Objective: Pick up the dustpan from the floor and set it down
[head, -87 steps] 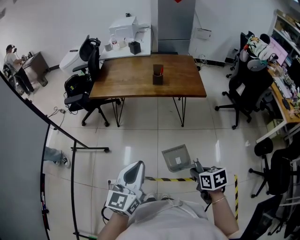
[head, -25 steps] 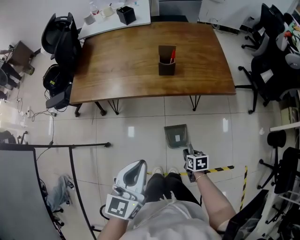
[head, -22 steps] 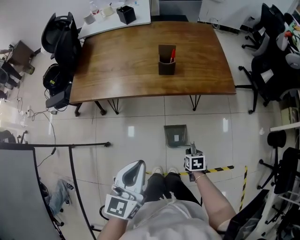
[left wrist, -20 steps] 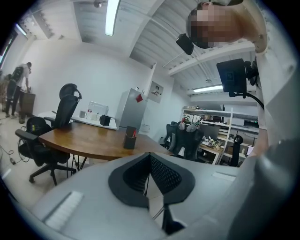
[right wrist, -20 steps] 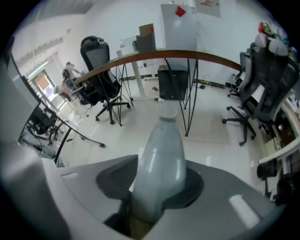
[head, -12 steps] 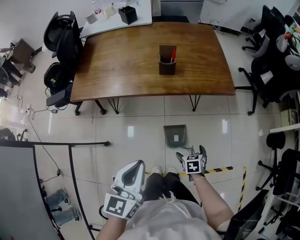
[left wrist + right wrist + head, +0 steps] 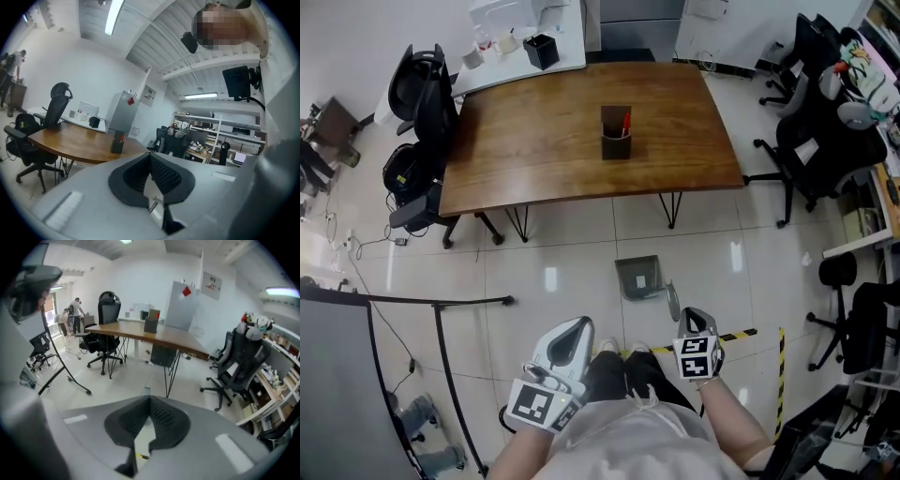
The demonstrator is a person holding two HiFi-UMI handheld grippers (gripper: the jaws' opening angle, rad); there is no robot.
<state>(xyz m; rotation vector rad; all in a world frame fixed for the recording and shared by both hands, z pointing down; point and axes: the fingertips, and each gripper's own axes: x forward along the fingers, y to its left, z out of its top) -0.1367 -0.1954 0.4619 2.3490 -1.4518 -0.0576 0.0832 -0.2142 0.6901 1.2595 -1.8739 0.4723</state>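
Observation:
The grey dustpan [image 7: 637, 277] lies on the pale tiled floor just in front of the wooden table, its handle [image 7: 672, 302] sticking up toward me. My right gripper [image 7: 688, 317] hangs above and just behind that handle, apart from it, jaws shut with nothing between them. The right gripper view shows the right gripper [image 7: 149, 399] with its dark pads met at the tips and only floor beyond. My left gripper [image 7: 574, 330] is held close to my body on the left. In its own view the left gripper [image 7: 150, 157] is shut and empty, pointing about level at the table.
A wooden table [image 7: 581, 141] carries a dark pen holder [image 7: 615, 137]. Black office chairs stand at the left [image 7: 427, 89] and at the right [image 7: 797, 141]. Yellow-black tape [image 7: 742, 332] runs across the floor by my feet. A black stand [image 7: 441, 309] is at the left.
My right gripper let go of the dustpan's handle, opened wide, then shut again and rose back toward me. The dustpan stays on the floor. My left gripper barely moved.

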